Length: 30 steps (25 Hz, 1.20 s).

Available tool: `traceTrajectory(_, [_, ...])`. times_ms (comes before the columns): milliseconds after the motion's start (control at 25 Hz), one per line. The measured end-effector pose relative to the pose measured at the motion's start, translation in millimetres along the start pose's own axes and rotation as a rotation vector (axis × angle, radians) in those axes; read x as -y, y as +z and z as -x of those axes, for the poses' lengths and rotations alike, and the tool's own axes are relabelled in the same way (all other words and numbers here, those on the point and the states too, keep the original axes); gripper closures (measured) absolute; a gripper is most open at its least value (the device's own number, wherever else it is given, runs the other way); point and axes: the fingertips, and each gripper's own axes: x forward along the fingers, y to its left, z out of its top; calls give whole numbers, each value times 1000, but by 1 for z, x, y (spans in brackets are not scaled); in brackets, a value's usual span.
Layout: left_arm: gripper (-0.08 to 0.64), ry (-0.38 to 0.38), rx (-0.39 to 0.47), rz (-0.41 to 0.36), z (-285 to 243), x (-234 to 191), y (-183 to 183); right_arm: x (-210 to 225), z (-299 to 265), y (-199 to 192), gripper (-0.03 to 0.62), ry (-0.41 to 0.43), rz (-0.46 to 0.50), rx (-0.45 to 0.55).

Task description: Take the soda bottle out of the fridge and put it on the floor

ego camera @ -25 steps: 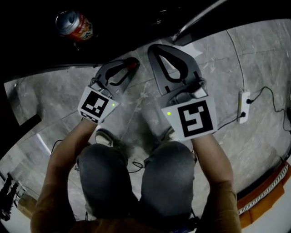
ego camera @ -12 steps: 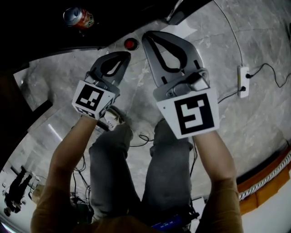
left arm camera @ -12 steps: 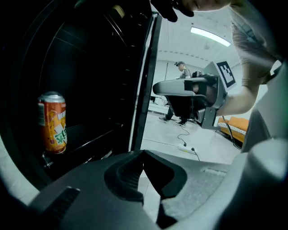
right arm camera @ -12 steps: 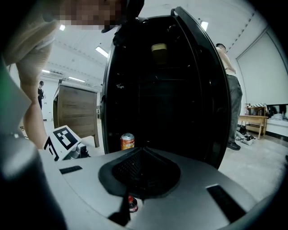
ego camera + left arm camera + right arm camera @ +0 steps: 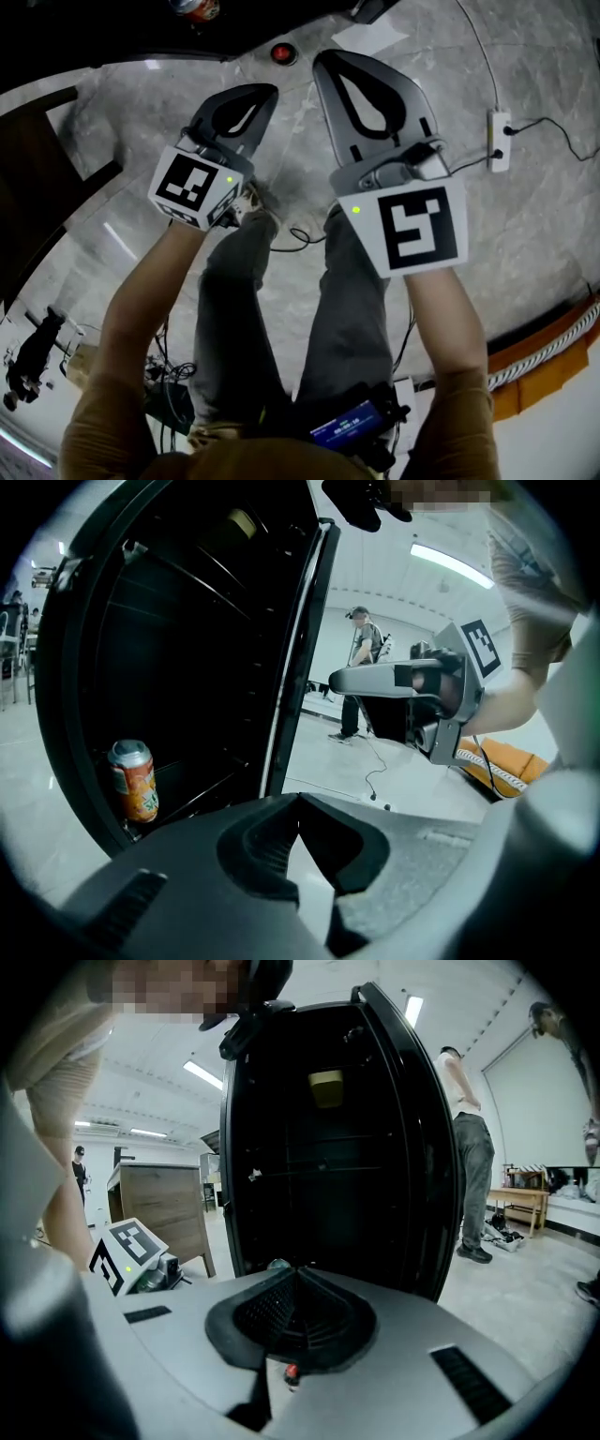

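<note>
- Two hand-held grippers are in view and you carry nothing in either. The left hand-held gripper [image 5: 300, 801] has its jaws pressed together on empty air. The right hand-held gripper [image 5: 298, 1271] likewise shows its tips meeting with nothing between them.
- Location of the task's thing: a small red-capped item stands on the floor [image 5: 525, 234] just in front of the open fridge [image 5: 187, 649]. I judge it to be the soda bottle [image 5: 282, 53] seen from above, though its body cannot be made out.
- One orange can [image 5: 134, 780] stands low inside the fridge, well apart from both tools.
- Step in hand: from how things lie, the bottle is out and set down. I assess the task as all but complete.
- Next move: no further grip appears to be called for. You need only keep both tools and your feet clear of the bottle so that it is not knocked over. Mind the loose cable [image 5: 298, 234] near your legs [image 5: 347, 309].
- Pose: your forearms [image 5: 150, 291] reach forward side by side above your legs. Both tools point toward the fridge and tilt a little downward, with the marker cubes [image 5: 192, 185] facing up. The right one sits just beside the left and reaches slightly further ahead.
</note>
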Motion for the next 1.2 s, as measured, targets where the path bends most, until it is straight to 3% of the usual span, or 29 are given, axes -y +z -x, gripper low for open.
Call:
traceTrajectory(320, [558, 3, -5, 7, 47, 9, 75, -1, 7, 90, 591, -31, 31, 38])
traceTrajectory(520, [558, 8, 34, 19, 62, 13, 126, 4, 14, 145, 591, -36, 18, 65])
traceTrajectory(720, [558, 9, 49, -17, 79, 25, 165, 7, 27, 170, 591, -48, 6, 70])
traceTrajectory(1200, [558, 50, 159, -8, 154, 70, 278, -2, 91, 251, 591, -75, -26, 102])
